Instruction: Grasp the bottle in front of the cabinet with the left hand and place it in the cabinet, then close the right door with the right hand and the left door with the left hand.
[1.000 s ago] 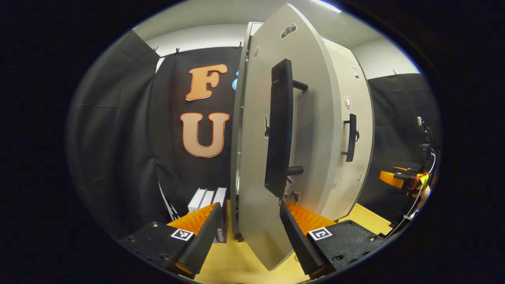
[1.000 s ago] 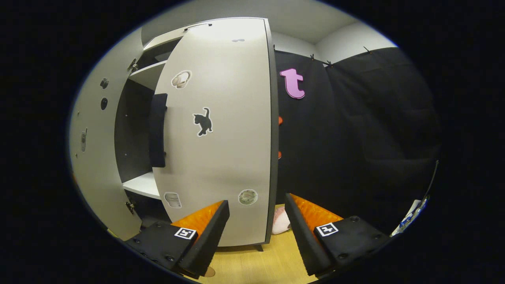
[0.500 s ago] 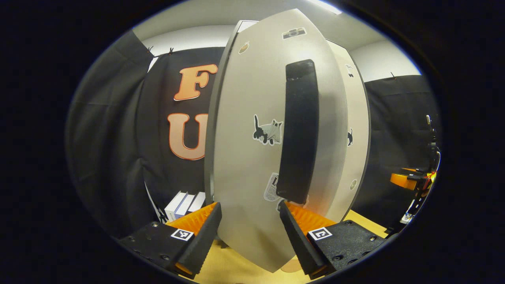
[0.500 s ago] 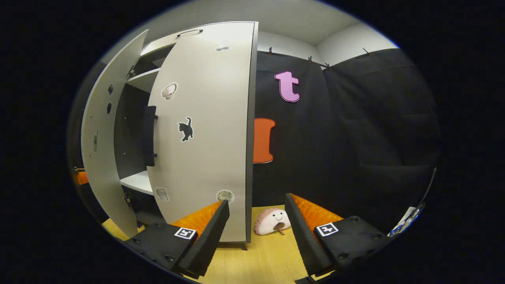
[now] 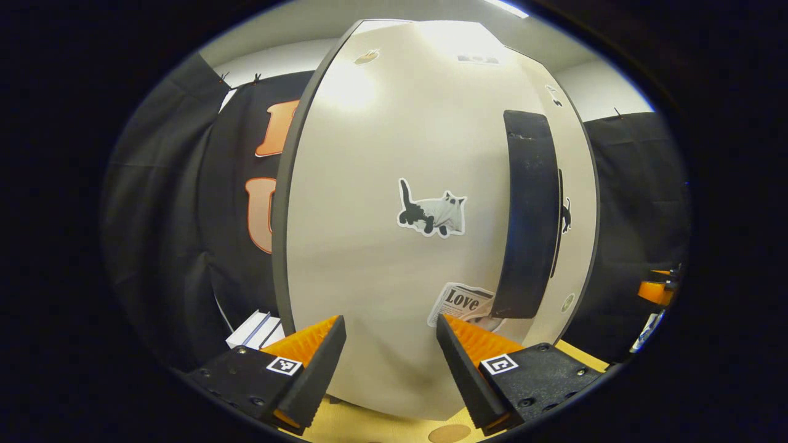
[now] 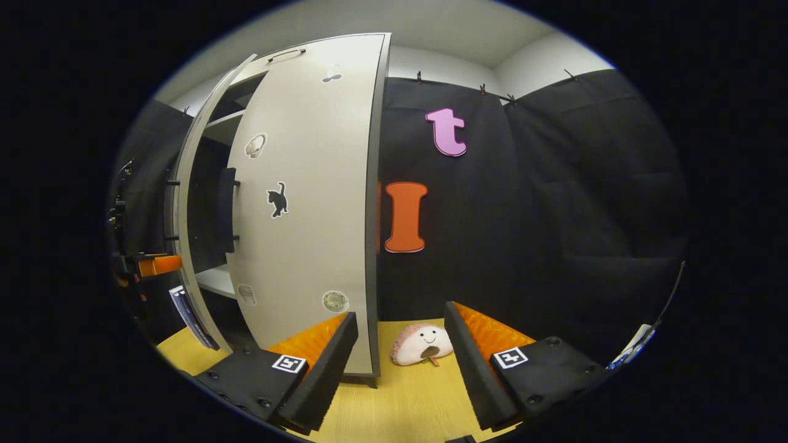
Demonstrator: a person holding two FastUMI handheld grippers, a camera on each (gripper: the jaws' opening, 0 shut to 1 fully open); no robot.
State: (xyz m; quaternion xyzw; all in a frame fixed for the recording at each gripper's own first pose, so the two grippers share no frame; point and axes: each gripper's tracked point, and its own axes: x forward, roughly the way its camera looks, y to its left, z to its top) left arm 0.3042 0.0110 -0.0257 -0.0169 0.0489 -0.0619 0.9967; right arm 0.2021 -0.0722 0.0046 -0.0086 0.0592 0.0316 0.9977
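Left gripper (image 5: 391, 357) fingers wide, holding nothing, against left door (image 5: 394, 246); right gripper (image 6: 400, 360) likewise wide. Bottle unseen, presumably inside cabinet (image 6: 212, 154). Risk: fingers slip off, door stays ajar.

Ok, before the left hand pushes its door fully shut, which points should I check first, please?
1. Right door shut: ok, it looks flush with the cabinet in the right gripper view.
2. Left door shut: not ok, the right gripper view shows a gap with a shelf visible behind it.
3. Left gripper free to push: ok, jaws open, holding nothing, close to the door face.
4. Right gripper out of the way: ok, jaws open, apart from both doors.
5. Bottle inside the cabinet: cannot tell, the doors hide it.
6. Plush toy away from the swing: ok, it lies on the table right of the cabinet.
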